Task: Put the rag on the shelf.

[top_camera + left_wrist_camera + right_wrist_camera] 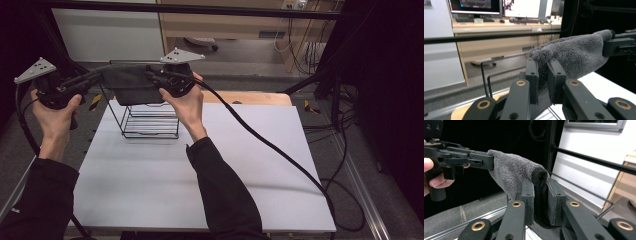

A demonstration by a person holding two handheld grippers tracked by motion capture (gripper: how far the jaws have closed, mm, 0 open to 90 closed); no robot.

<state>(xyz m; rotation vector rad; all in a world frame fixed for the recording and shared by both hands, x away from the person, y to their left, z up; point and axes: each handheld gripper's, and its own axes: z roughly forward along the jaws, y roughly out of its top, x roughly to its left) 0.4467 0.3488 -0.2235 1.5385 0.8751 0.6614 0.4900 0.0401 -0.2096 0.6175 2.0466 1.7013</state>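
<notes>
Here, 1 dark grey fleecy cloth (131, 82) held taut in the air between 2 hand-held tools, above the far left part of the white rectangular tabletop (210, 165) and just over the black wire rack (150, 120) standing there. Left black two-jaw gripper (100, 77) clamped on 1 end of the cloth, right black two-jaw gripper (152, 76) clamped on the other end; seen plainly in the left gripper view, with folded pile pinched between the jaws of the left gripper (543, 75), and in the right gripper view, with a rolled hem squeezed between the jaws of the right gripper (540, 197). Gripped at opposite ends, most likely, to keep the fabric spread flat and level instead of sagging or bunching (a limp thing held at 1 point would simply hang). Raised above the rack, probably, so as to be lowered and draped over its top bars; no contact with the rack to be made out, though the overlap in the high view leaves that uncertain. Gripped by the left hand (55, 112) and the right hand (187, 107) from below, wrists turned inward, which points both sets of jaws toward each other along the cloth. Counted: 1 cloth, 1 rack, 1 tabletop, 2 grippers, 2 hands, 2 grey three-cornered plates (1 atop each gripper), 2 trailing cables.
</notes>
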